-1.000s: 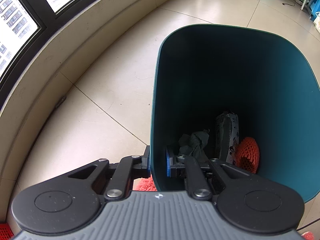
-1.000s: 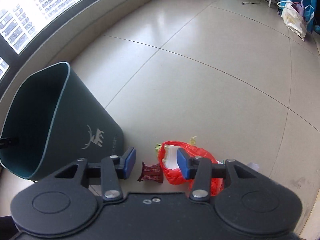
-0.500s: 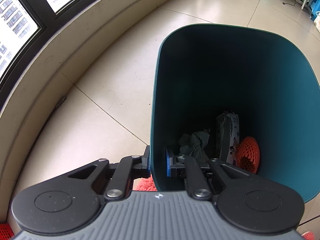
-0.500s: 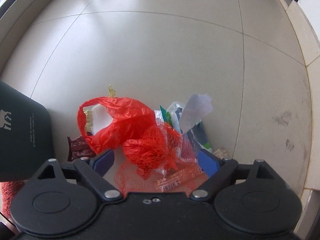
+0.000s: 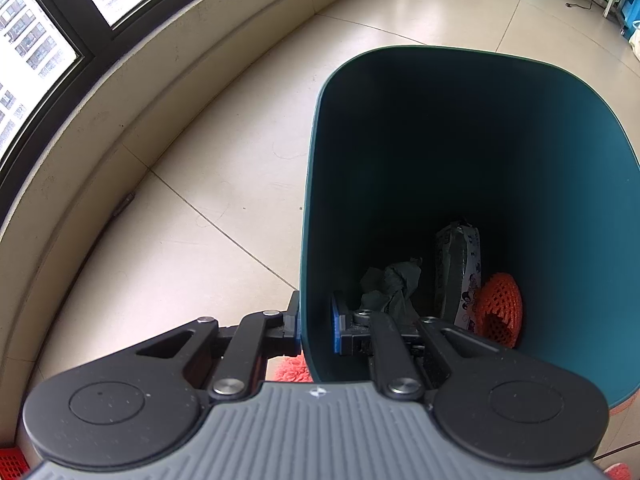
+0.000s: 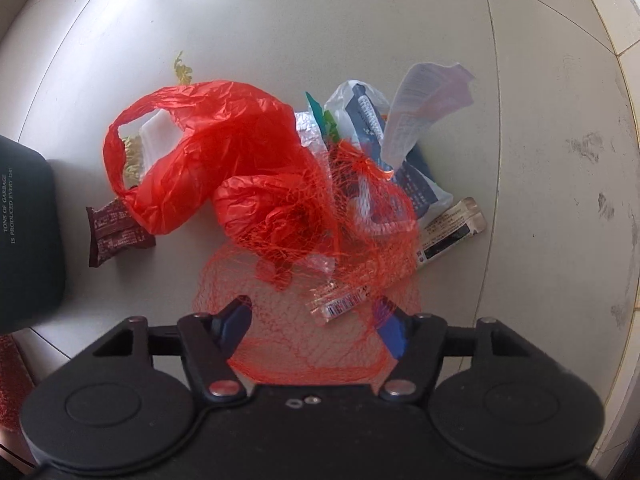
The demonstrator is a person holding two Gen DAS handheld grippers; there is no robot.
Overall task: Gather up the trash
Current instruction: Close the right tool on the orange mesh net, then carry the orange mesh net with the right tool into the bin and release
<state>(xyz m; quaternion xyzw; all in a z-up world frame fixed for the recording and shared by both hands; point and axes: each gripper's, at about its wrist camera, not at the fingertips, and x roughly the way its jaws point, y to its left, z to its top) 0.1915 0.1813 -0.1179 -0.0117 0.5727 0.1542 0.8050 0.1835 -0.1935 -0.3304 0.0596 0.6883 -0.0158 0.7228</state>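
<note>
My left claw (image 5: 316, 326) is clamped on the bin (image 5: 560, 184) wall. My right claw (image 6: 316, 326), its jaws just closing, straddles the red net (image 6: 304, 336) on the floor (image 6: 320, 12) beside the bin, not yet pinching it.

The left gripper (image 5: 315, 326) points steeply down with its pads clamped tight on the wall they straddle, while the right gripper (image 6: 314, 326) points straight down, its jaws just closing in, half-spread around red mesh without pinching it.
</note>
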